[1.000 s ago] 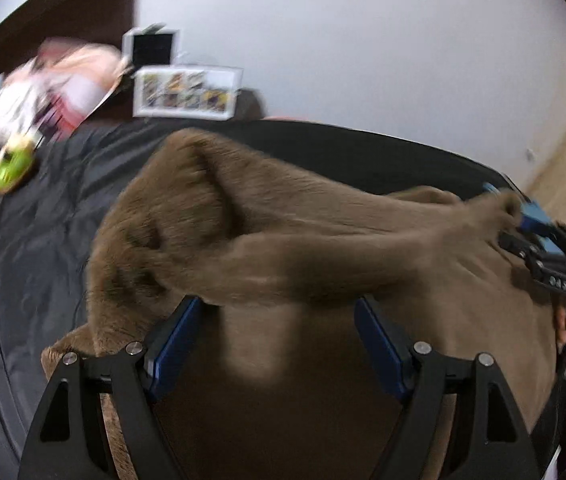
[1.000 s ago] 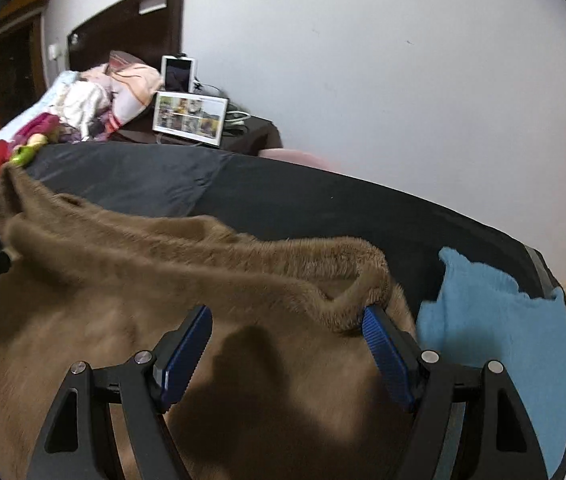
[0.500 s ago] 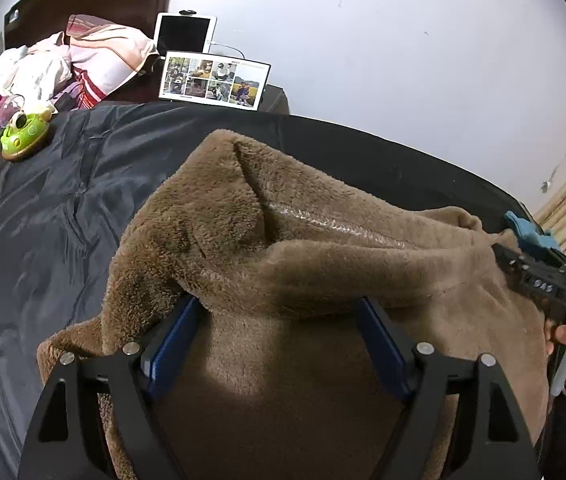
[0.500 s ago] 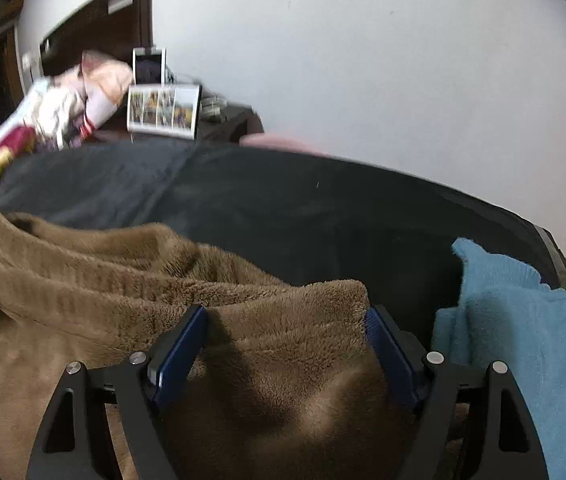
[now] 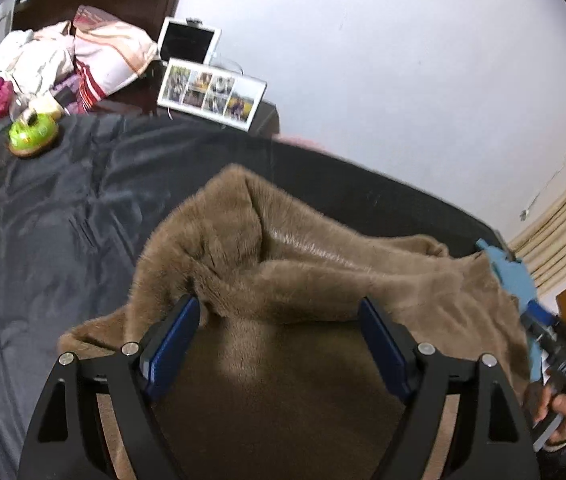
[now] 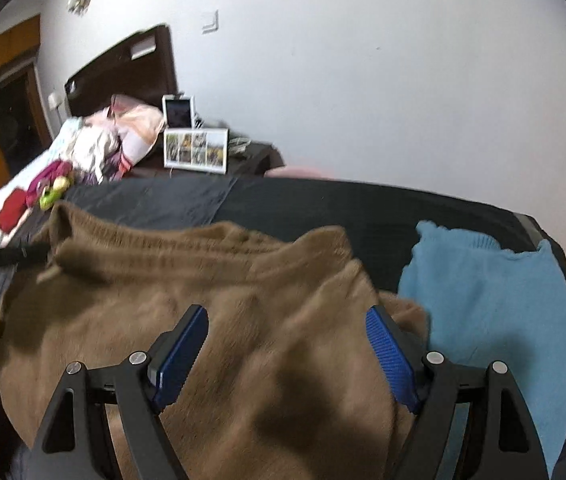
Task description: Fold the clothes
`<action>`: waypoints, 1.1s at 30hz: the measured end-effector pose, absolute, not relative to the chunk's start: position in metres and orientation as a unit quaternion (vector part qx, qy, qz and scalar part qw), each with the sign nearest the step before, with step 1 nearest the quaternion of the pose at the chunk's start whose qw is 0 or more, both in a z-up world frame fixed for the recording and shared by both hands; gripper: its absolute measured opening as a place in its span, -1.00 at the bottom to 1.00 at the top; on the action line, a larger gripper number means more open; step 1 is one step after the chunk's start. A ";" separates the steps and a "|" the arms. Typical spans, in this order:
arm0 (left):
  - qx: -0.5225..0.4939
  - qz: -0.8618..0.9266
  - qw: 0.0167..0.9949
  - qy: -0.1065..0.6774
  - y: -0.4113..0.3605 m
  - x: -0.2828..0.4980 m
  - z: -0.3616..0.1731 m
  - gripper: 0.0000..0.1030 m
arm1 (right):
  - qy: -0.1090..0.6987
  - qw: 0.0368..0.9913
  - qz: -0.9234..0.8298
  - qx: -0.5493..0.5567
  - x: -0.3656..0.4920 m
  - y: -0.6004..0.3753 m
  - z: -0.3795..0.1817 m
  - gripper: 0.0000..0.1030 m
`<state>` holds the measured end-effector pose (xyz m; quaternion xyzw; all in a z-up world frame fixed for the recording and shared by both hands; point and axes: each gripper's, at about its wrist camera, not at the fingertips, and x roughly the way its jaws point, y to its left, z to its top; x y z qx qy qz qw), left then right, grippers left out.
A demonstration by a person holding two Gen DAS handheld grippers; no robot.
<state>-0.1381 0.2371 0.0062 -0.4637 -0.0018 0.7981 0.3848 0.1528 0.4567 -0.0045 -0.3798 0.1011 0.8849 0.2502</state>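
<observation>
two grippers work over one fuzzy brown fleece garment (image 5: pixel 323 280) spread on a dark grey bed cover (image 5: pixel 51 216). the left gripper (image 5: pixel 279 344) has its blue-padded jaws set wide apart, and a thick folded ridge of the brown fleece runs across between the finger tips; whether the pads actually pinch it cannot be told, since the gap stays wide. the right gripper (image 6: pixel 287 348) also stands wide open, hanging over the fleece with the cloth lying below and between its blue pads (image 6: pixel 389 354), nothing clamped. in the left wrist view the right gripper sits at the far right edge of the garment, a hand (image 5: pixel 559 412) on its handle. the brown fleece lies bunched with a raised fold along its middle and a ribbed hem toward the far side. a light blue knitted garment (image 6: pixel 495 312) lies just beside it on the right, touching its edge. farther off, a white framed photo collage (image 5: pixel 211 94) leans near a pile of pink and white bedding (image 5: pixel 83 60), and a green round toy (image 5: pixel 33 136) rests on the cover.
</observation>
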 end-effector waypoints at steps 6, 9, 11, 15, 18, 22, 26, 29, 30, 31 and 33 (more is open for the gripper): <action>-0.466 0.796 0.386 -0.007 0.233 -0.145 0.004 0.63 | 0.091 0.227 0.880 -0.408 0.137 0.432 -0.023 0.61; -0.481 0.789 0.382 -0.015 0.233 -0.158 -0.008 0.63 | 0.080 0.217 0.878 -0.419 0.128 0.420 -0.029 0.61; -0.492 0.781 0.383 -0.041 0.227 -0.165 -0.009 0.63 | 0.075 0.208 0.879 -0.422 0.118 0.413 -0.029 0.61; -0.496 0.768 0.399 -0.067 0.221 -0.166 -0.003 0.63 | 0.060 0.183 0.884 -0.426 0.092 0.395 -0.023 0.61; -0.498 0.757 0.416 -0.083 0.219 -0.164 0.004 0.63 | 0.047 0.164 0.885 -0.434 0.073 0.380 -0.025 0.61; -0.508 0.719 0.463 -0.103 0.223 -0.156 0.011 0.63 | 0.032 0.162 0.881 -0.444 0.065 0.373 -0.036 0.61; -0.504 0.704 0.491 -0.099 0.238 -0.151 0.012 0.63 | 0.043 0.186 0.884 -0.427 0.083 0.383 -0.040 0.61; -0.531 0.683 0.491 -0.098 0.258 -0.158 -0.001 0.63 | 0.076 0.199 0.888 -0.408 0.100 0.395 -0.042 0.61; -0.535 0.687 0.484 -0.094 0.263 -0.160 -0.004 0.63 | 0.087 0.201 0.888 -0.404 0.105 0.399 -0.044 0.61; -0.538 0.690 0.476 -0.090 0.267 -0.163 -0.006 0.63 | 0.088 0.204 0.888 -0.403 0.108 0.400 -0.047 0.61; -0.545 0.695 0.461 -0.081 0.276 -0.169 -0.012 0.63 | 0.089 0.209 0.888 -0.400 0.115 0.402 -0.052 0.61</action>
